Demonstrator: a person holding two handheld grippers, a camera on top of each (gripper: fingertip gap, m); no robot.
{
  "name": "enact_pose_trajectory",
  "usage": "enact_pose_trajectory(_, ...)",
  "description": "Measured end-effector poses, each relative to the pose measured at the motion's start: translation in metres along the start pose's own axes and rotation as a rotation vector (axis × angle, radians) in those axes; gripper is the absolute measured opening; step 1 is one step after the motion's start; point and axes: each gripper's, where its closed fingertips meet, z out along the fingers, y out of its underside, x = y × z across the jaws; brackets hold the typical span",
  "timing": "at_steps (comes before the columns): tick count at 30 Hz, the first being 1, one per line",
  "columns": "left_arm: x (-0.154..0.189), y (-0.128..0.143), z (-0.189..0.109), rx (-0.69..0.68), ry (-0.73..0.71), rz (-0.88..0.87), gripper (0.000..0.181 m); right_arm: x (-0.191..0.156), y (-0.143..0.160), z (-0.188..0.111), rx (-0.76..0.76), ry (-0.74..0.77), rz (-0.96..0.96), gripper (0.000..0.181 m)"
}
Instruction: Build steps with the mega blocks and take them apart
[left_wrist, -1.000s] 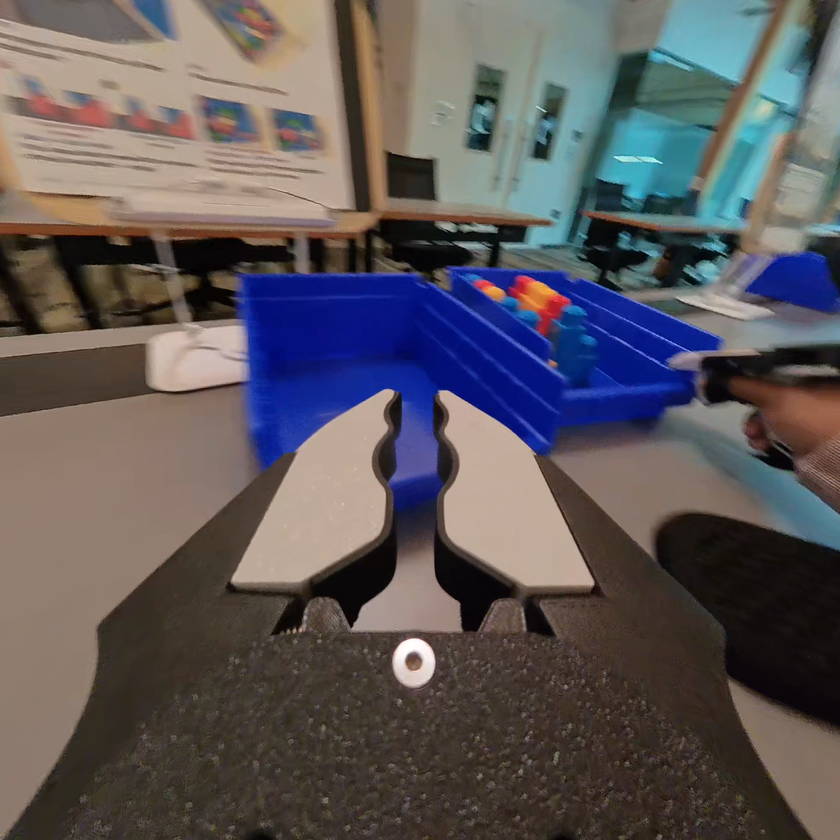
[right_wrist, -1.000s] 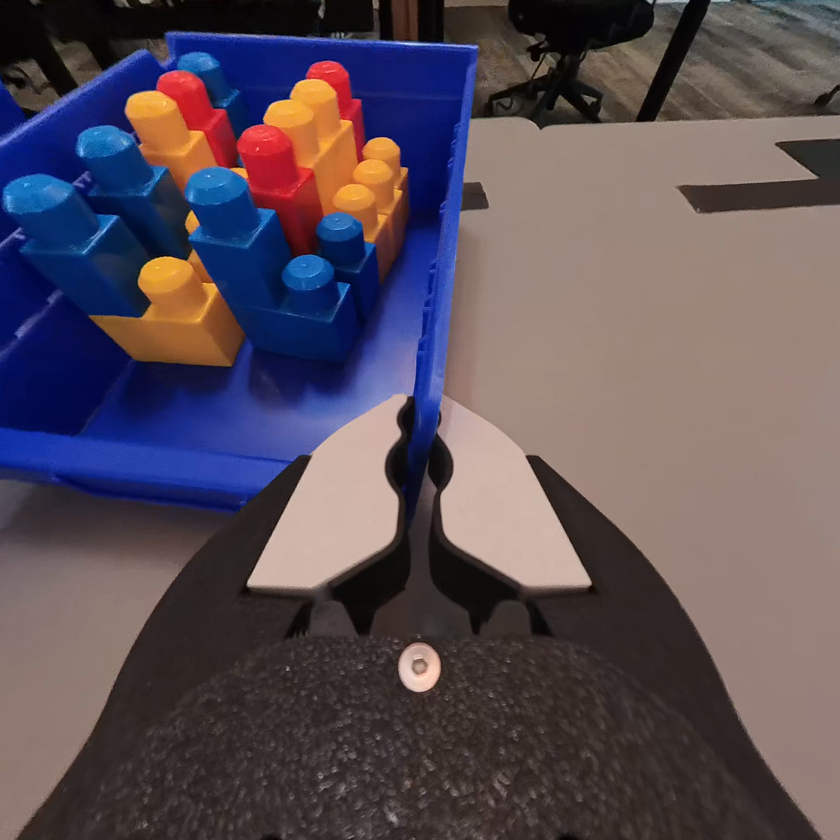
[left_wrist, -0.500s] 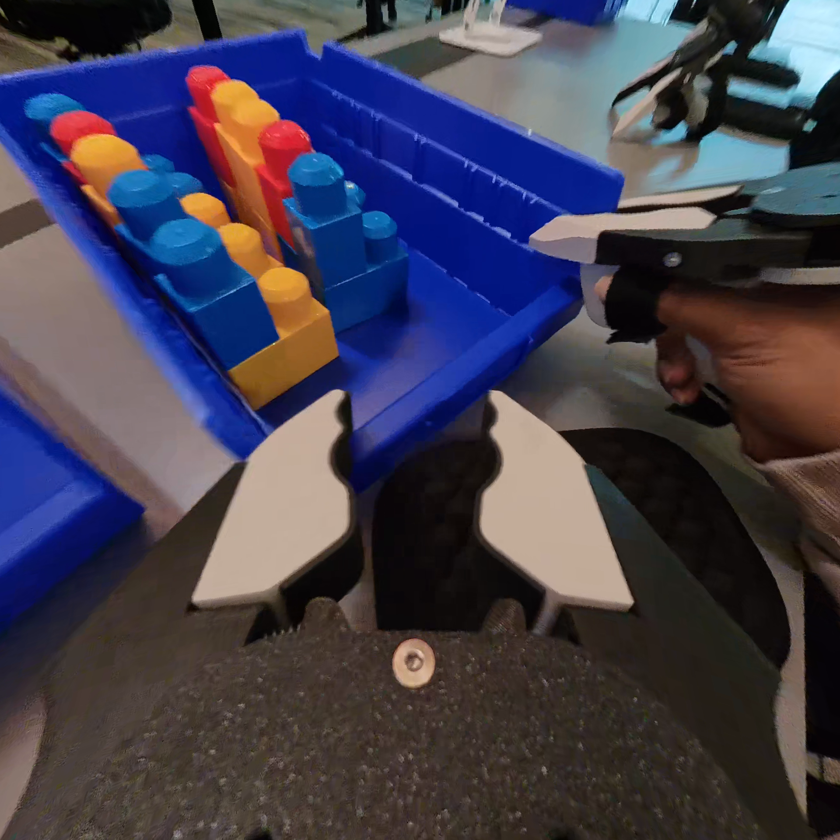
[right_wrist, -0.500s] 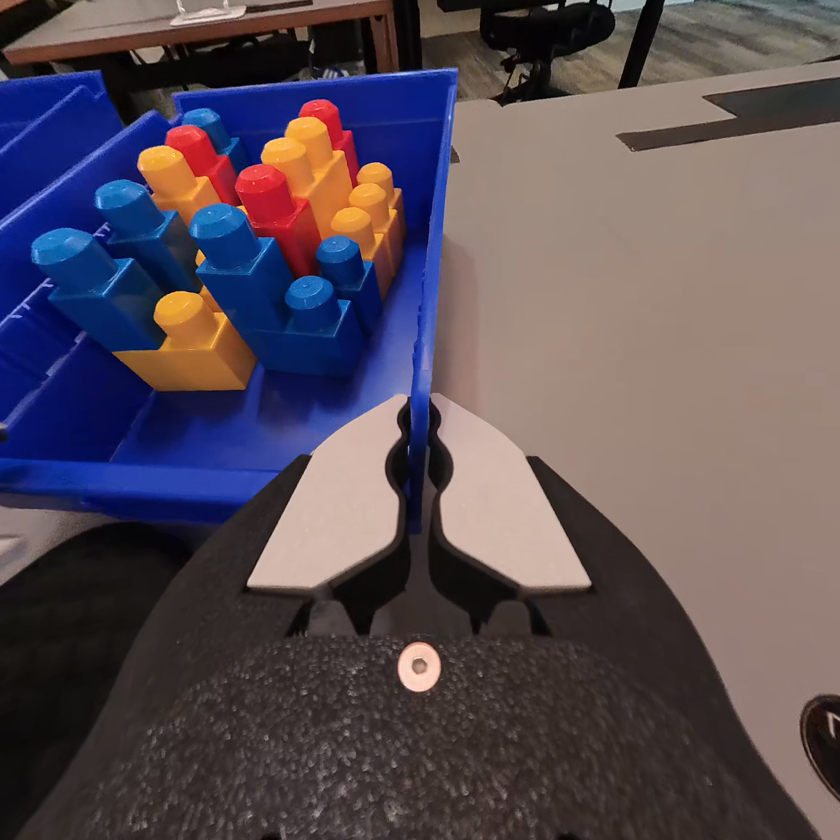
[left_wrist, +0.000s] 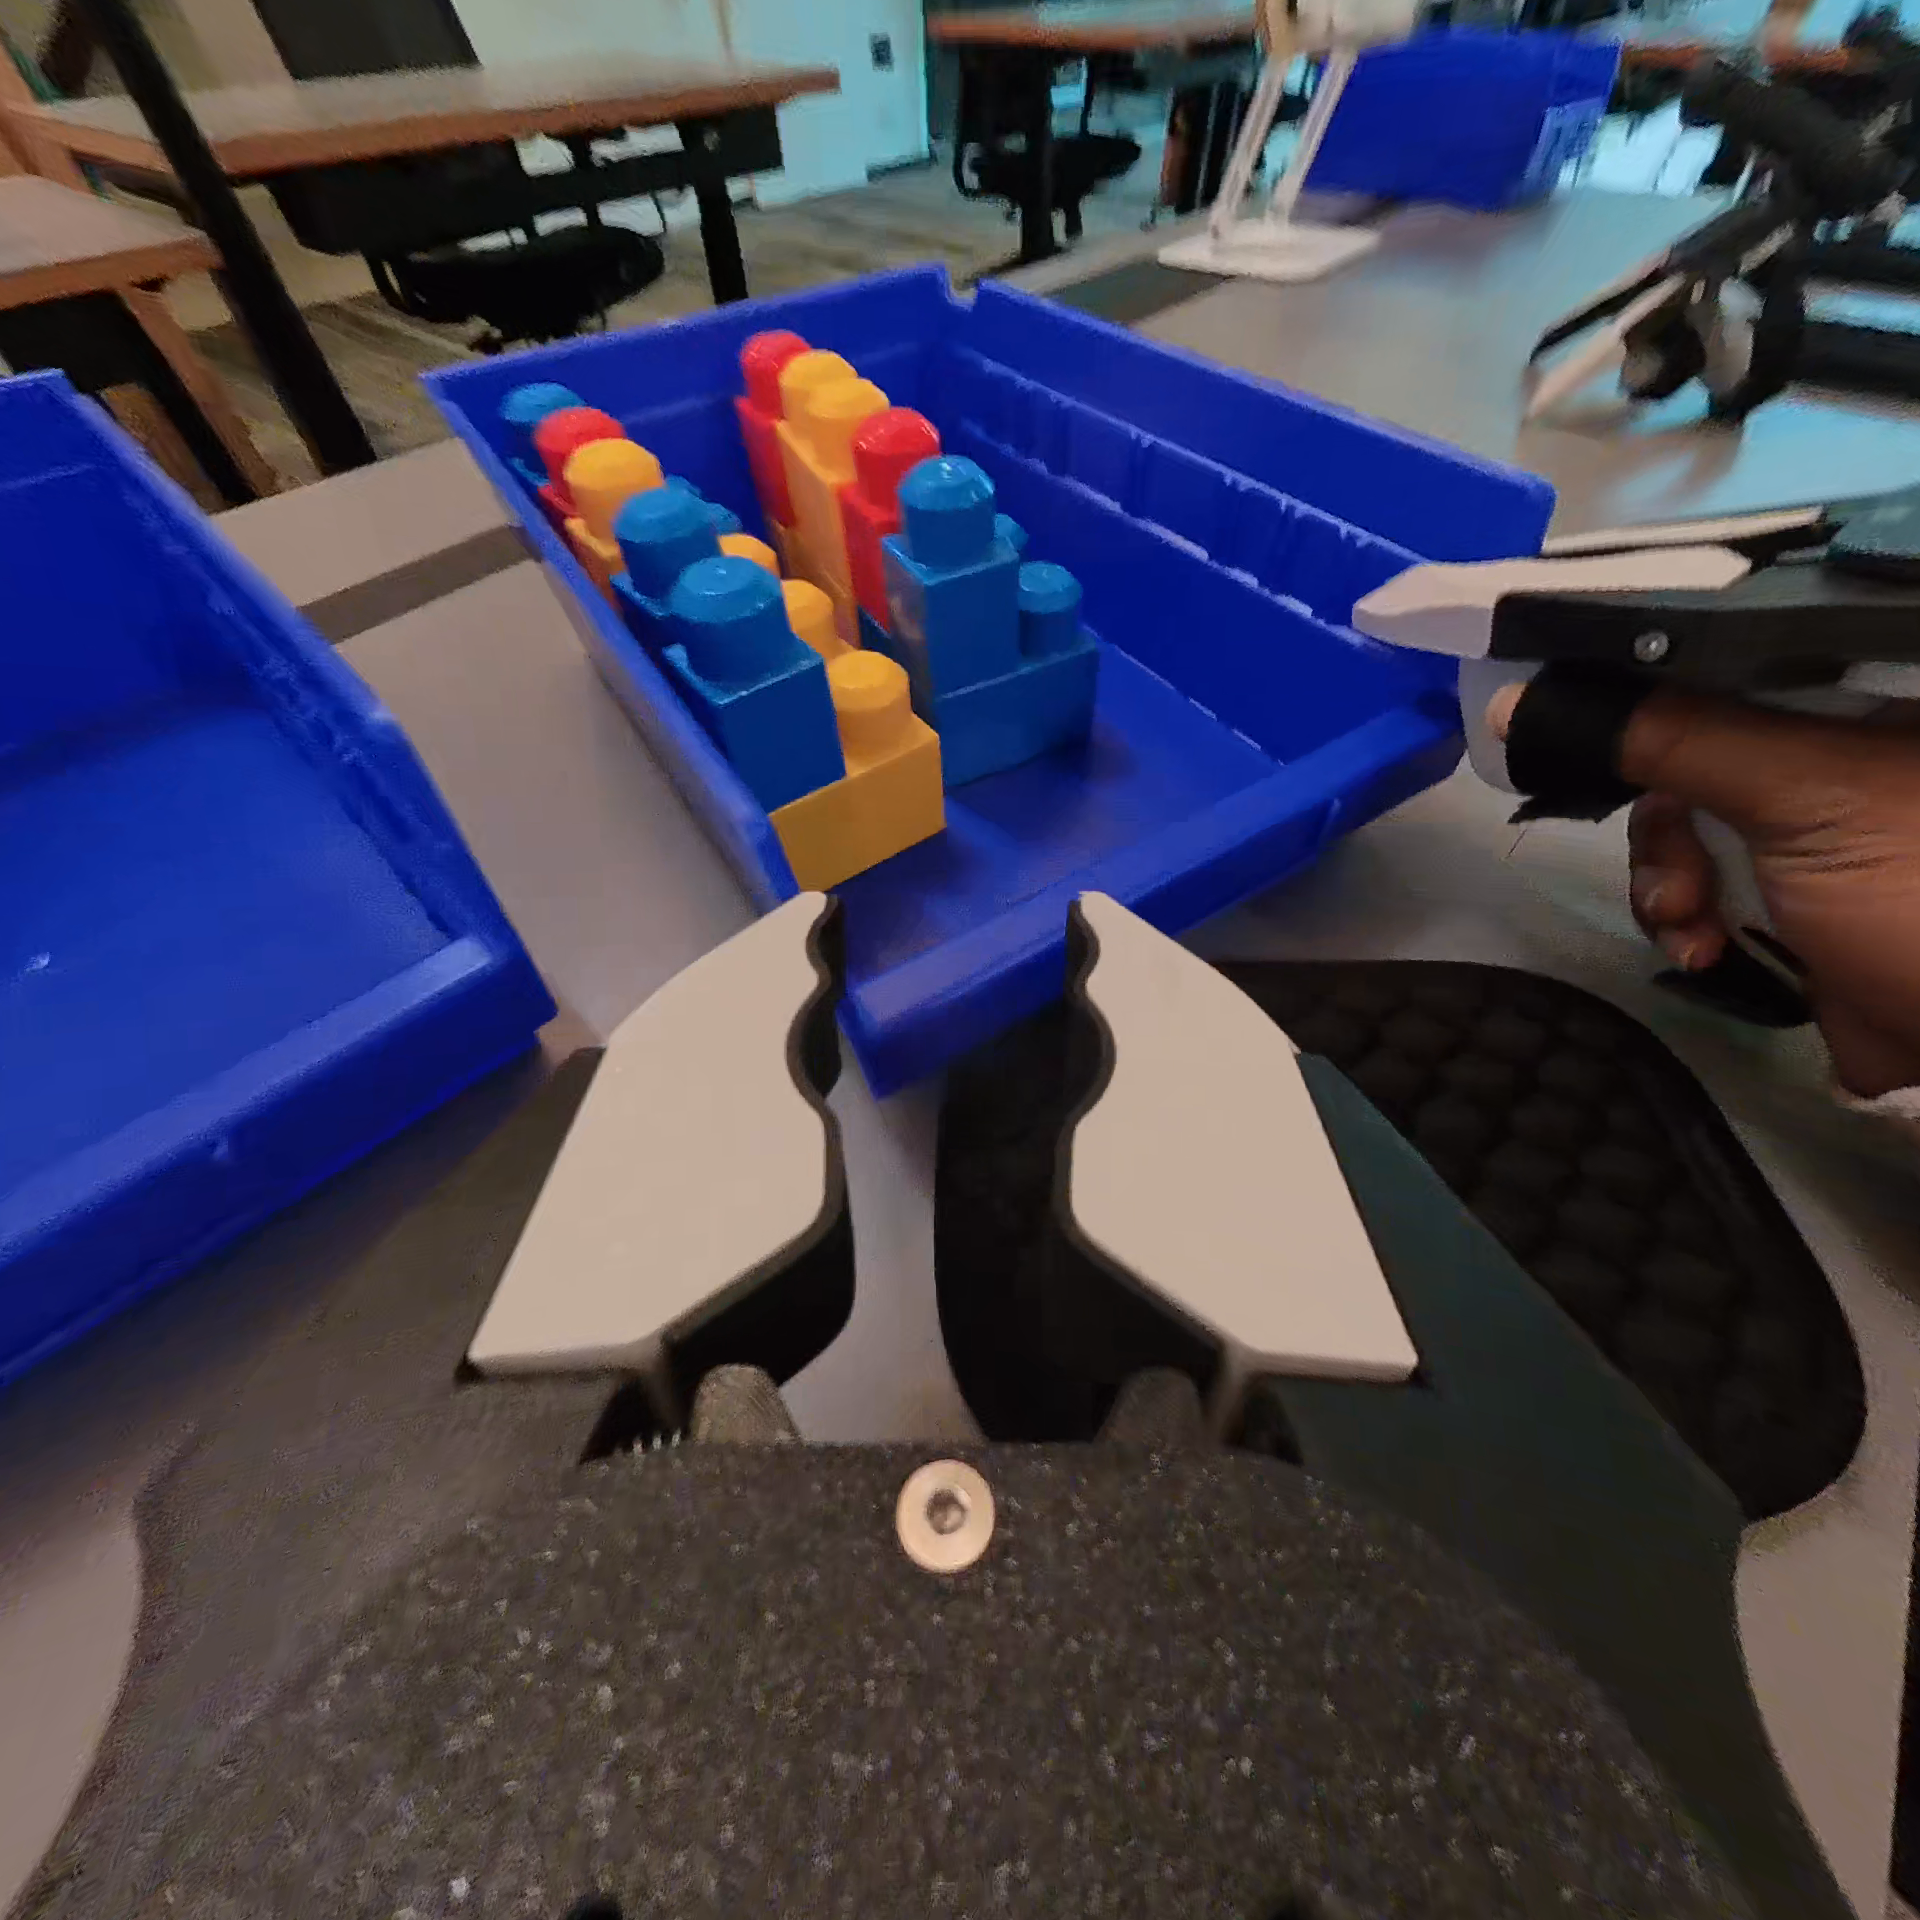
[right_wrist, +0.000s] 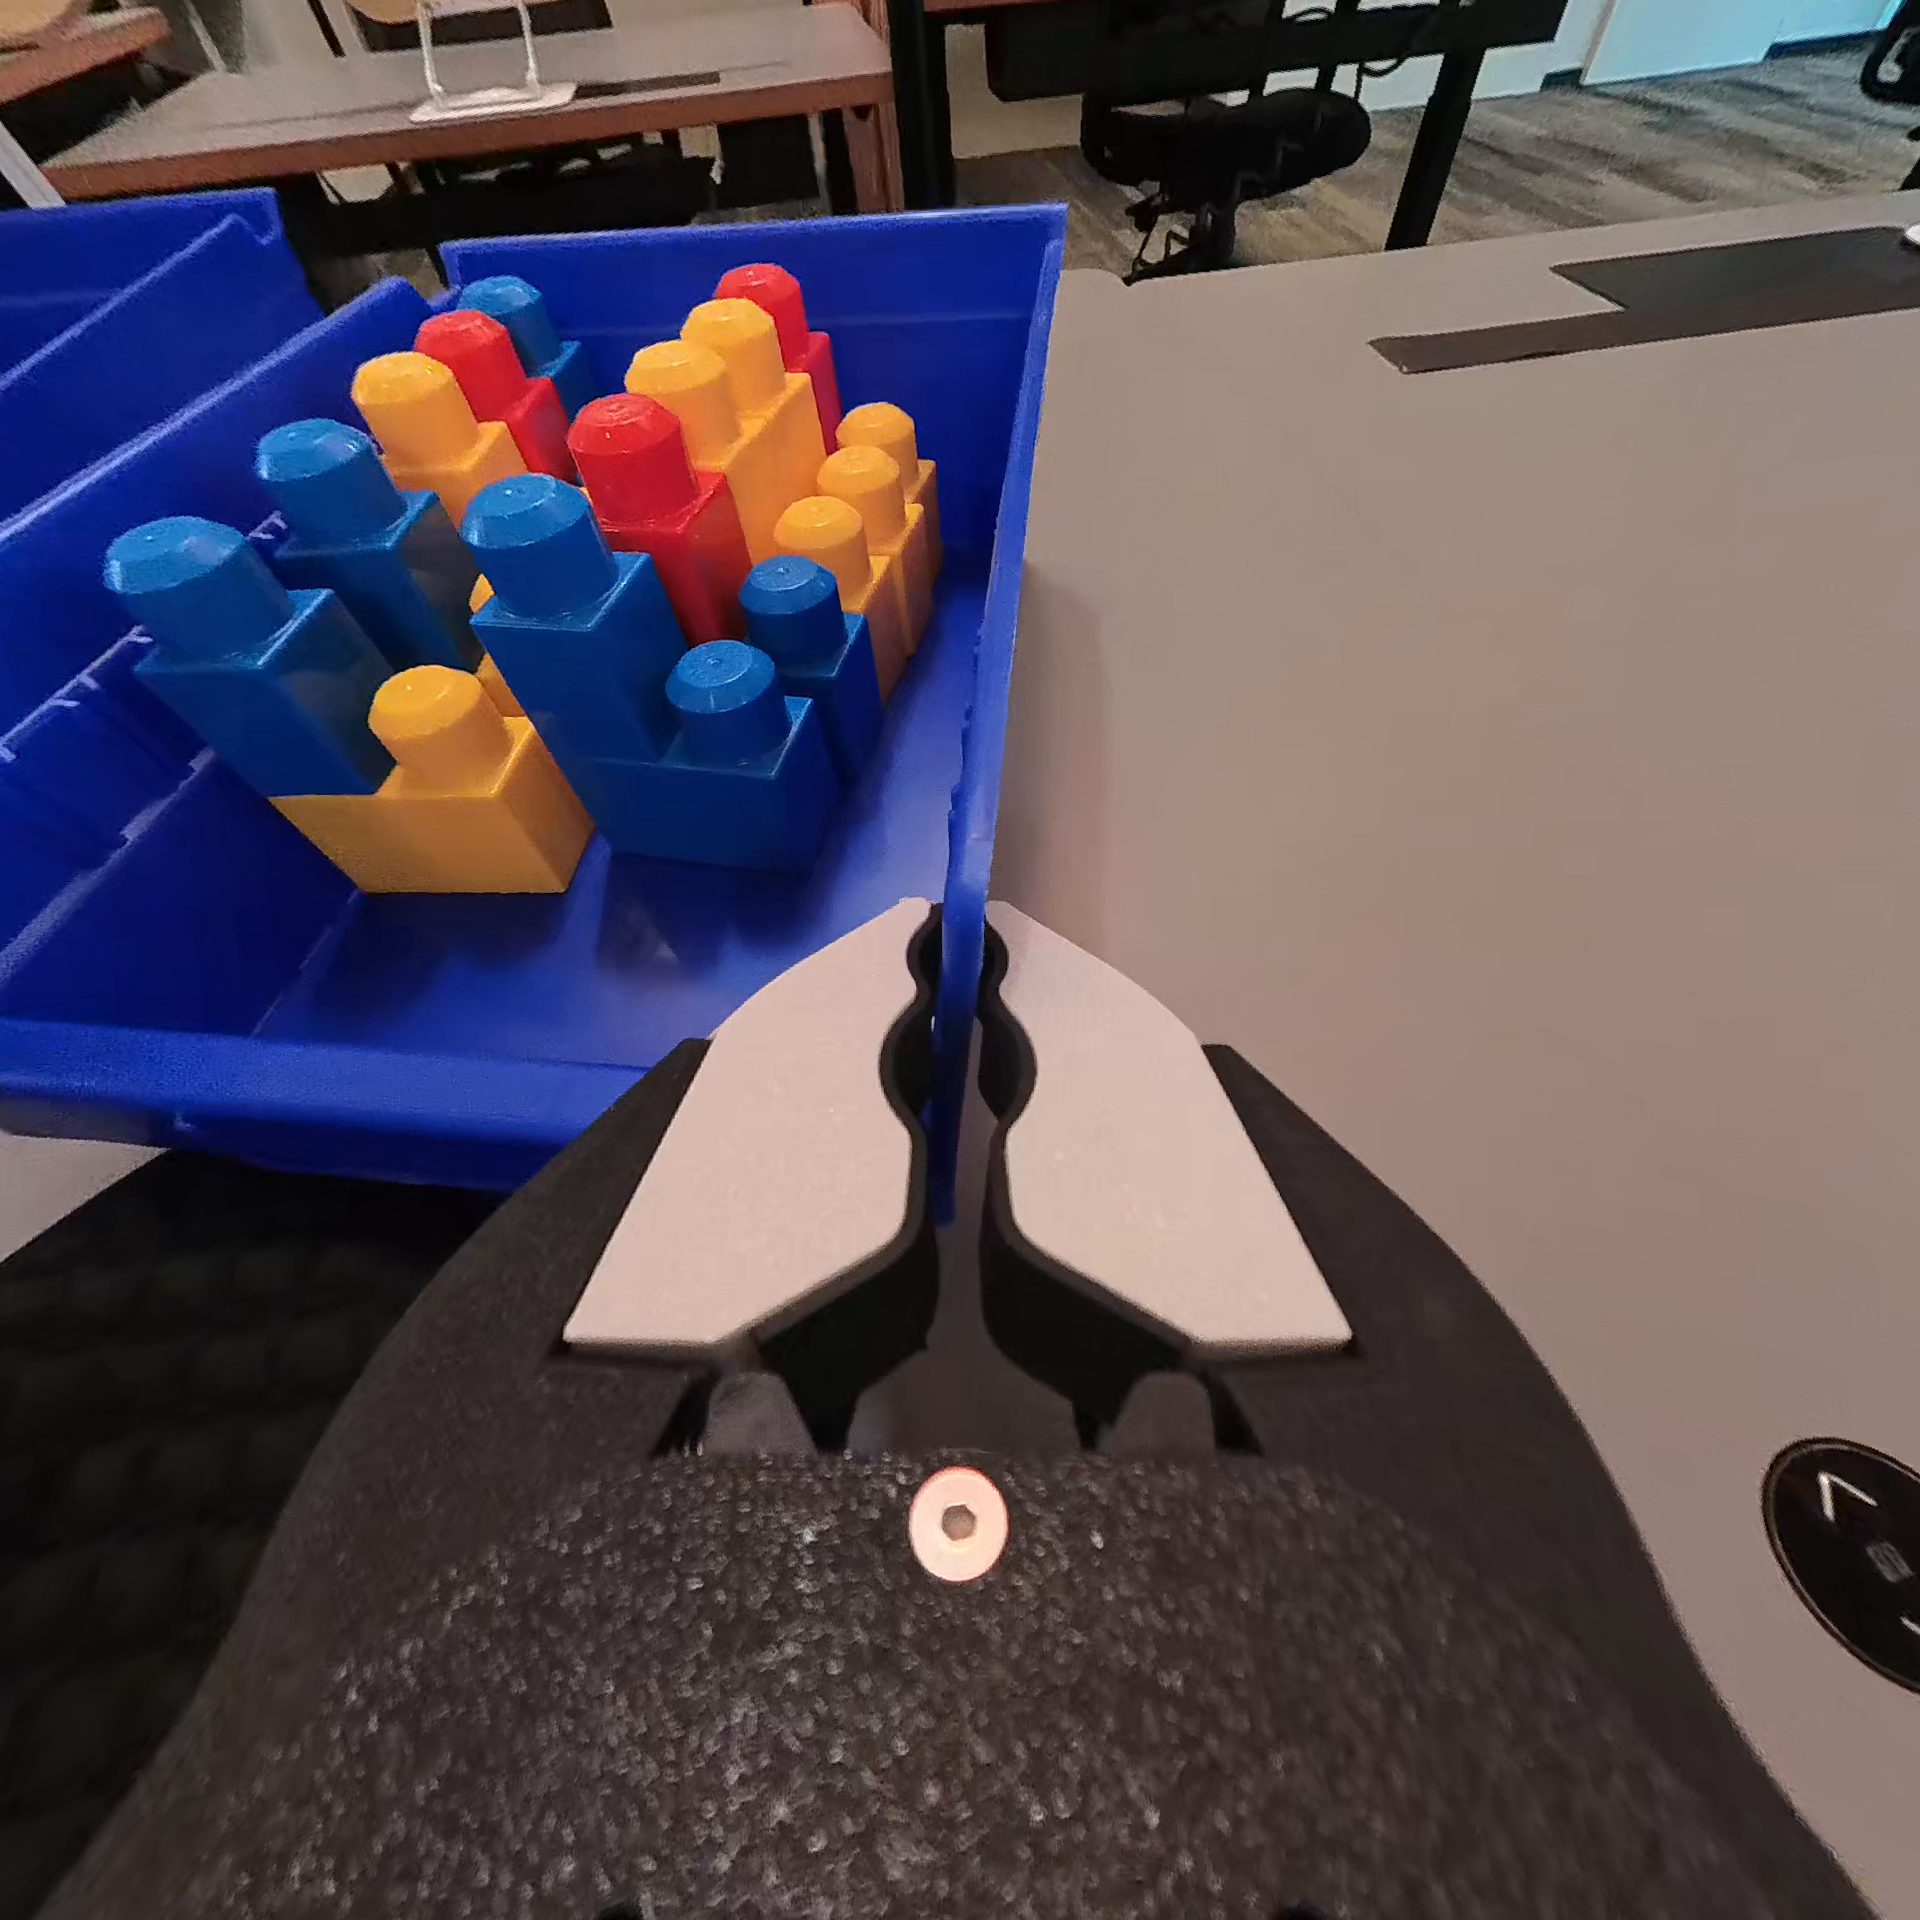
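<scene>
Pinching the right side wall of the block bin (right_wrist: 1013, 582), the right gripper (right_wrist: 958, 914) has its fingers nearly closed with the thin blue wall sandwiched between the pads; judging by that, it is there to anchor or drag the bin, not to pick a block. The mega blocks (right_wrist: 582, 582) sit ahead and left of that gripper, stacked in stepped columns of blue, yellow and red inside the bin, packed toward the far end with bare floor nearest the fingers. The left gripper (left_wrist: 951, 914) is partly open and holds nothing, its tips straddling the near-left corner of the same bin (left_wrist: 1143, 914); the lowest yellow block (left_wrist: 862, 800) is just ahead of its left finger. That spacing looks like a setup to reach in for a stack while the other side stays pinned. Second blue bin (left_wrist: 260, 831) lies left of the left gripper, no blocks visible in it. A black textured mat (left_wrist: 1558, 1195) lies under and to its right. The right-hand tool also shows in the left wrist view, held by a hand (left_wrist: 1787, 852) at the far-right bin edge.
</scene>
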Motion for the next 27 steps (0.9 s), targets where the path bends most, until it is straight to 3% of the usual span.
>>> enact_pose_trajectory(3,-0.002,-0.004,-0.007,0.044,-0.006,-0.047,0.053,-0.003,-0.003,-0.003,0.008,0.004,-0.005,0.002)
enact_pose_trajectory(7,-0.009,-0.020,-0.029,0.134,-0.029,-0.043,0.052,-0.002,-0.004,-0.004,0.017,-0.011,0.033,0.003)
enact_pose_trajectory(12,-0.026,-0.006,-0.044,0.121,-0.045,-0.097,0.057,-0.001,-0.011,-0.008,0.044,-0.067,0.141,0.005)
enact_pose_trajectory(17,-0.013,-0.005,-0.039,0.116,0.018,-0.126,0.059,-0.005,-0.022,-0.017,0.046,-0.110,0.195,0.003)
enact_pose_trajectory(27,-0.008,-0.048,-0.052,0.224,0.040,-0.104,0.056,-0.034,-0.087,-0.062,0.215,-0.185,0.175,0.005)
